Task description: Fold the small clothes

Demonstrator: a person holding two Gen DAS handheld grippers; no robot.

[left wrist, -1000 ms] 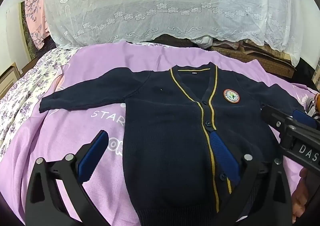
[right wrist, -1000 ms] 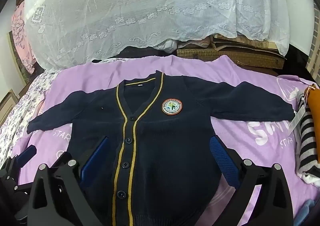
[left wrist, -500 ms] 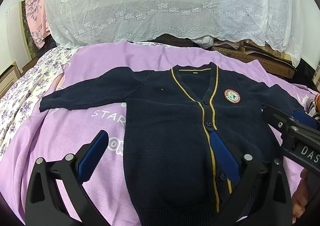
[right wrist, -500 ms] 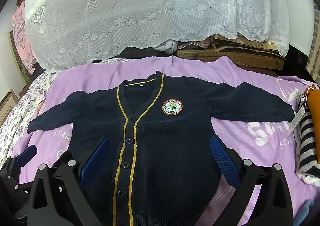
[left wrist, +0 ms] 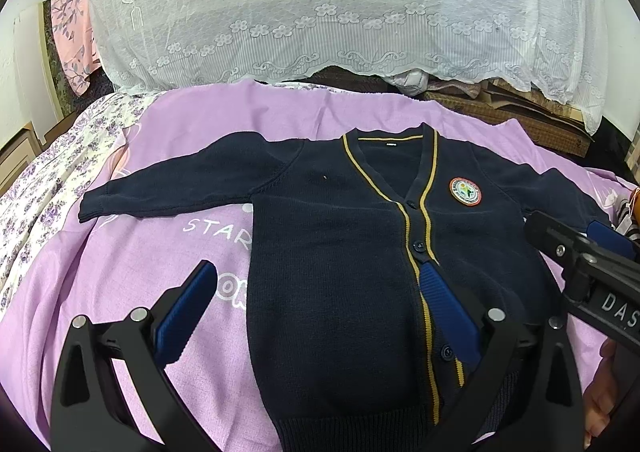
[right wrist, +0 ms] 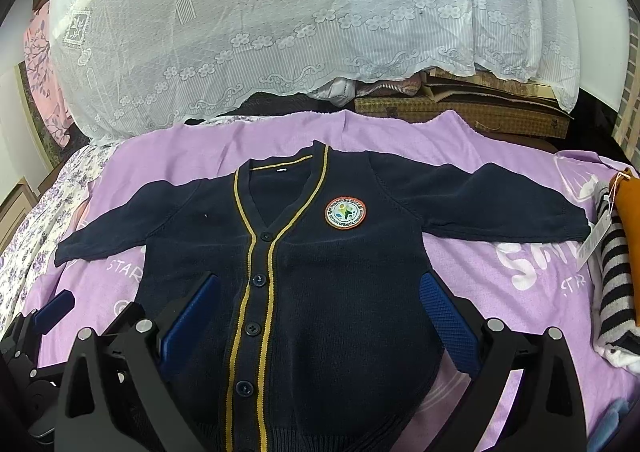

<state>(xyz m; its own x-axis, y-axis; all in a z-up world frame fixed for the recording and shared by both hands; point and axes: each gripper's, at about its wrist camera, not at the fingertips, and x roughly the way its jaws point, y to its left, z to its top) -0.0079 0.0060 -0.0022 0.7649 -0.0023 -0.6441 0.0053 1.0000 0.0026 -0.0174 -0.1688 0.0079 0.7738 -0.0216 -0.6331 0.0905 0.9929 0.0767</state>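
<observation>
Cardigan (right wrist: 320,272) lay flat ahead of both tools, soft limp knit; best pinched at a sleeve cuff. Left tool (left wrist: 316,312) and right tool (right wrist: 320,316) gaped wide, empty.

Both views are taken from low over the near edge of the bed, looking forward and slightly down toward the lace cover (left wrist: 340,12) at the far side. In the left wrist view, the cardigan (left wrist: 340,252) is seen from a point nearer its left sleeve, with the left tool (left wrist: 316,316) framed at the bottom and the right tool (left wrist: 592,252) caught at the right edge. In the right wrist view, the cardigan (right wrist: 320,272) is seen nearly centred, from just short of its hem, with the right tool (right wrist: 320,320) at the bottom. The cardigan, the purple sheet (left wrist: 160,252) and the lace cover are shared by both views.
</observation>
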